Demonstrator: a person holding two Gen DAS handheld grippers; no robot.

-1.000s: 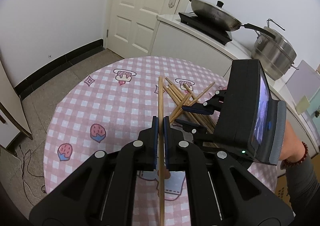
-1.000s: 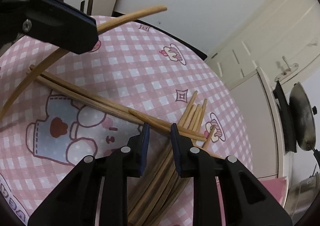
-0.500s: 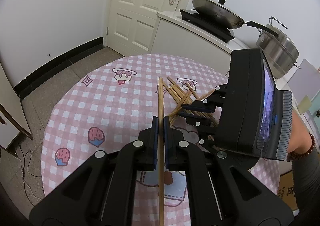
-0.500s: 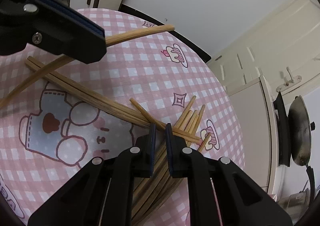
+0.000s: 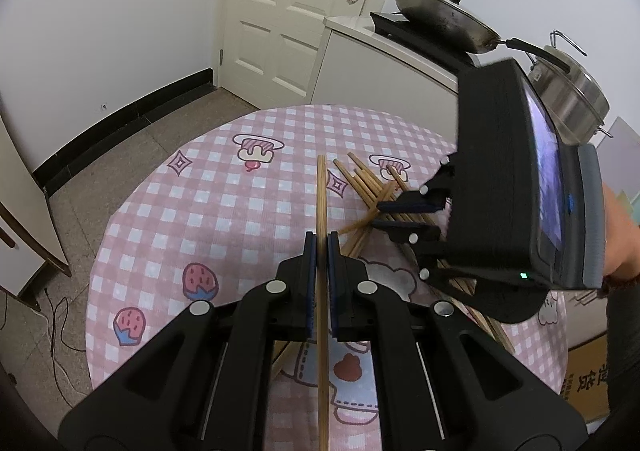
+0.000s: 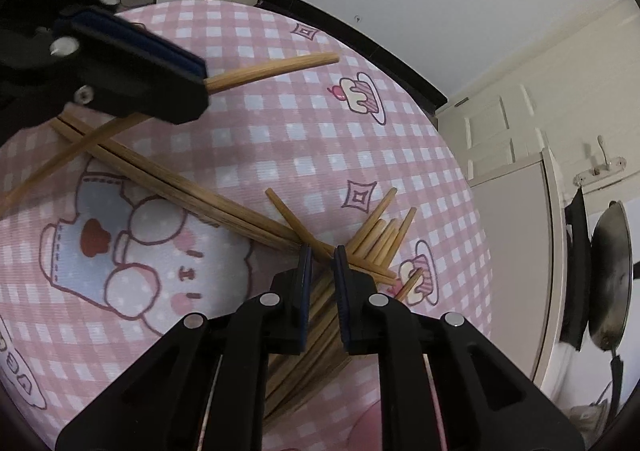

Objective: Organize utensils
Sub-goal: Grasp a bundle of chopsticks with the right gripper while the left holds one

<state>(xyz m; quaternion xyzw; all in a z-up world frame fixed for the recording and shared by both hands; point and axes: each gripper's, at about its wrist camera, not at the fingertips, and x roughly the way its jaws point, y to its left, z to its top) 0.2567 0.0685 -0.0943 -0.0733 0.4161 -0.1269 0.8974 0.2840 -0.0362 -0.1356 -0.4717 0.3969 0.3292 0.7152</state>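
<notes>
- Left claw (image 5: 321, 247): clamped on one chopstick (image 5: 321, 195), lifted clear of the surface (image 5: 168, 219), probably to start a sorted set.
- Middle to right: pile (image 6: 360, 247) of crossed chopsticks lying loose on the checked cloth.
- Right claw (image 6: 321, 256): low over the pile, slightly apart; straddling one stick, grip not certain.

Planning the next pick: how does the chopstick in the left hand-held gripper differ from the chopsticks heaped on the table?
The single chopstick is clamped in the left hand-held gripper, off the tablecloth; the heaped chopsticks lie on it. The single chopstick is alone; the heaped chopsticks cross at several angles, the right hand-held gripper straddling them, grip unclear. Both look like the same pale wood.
</notes>
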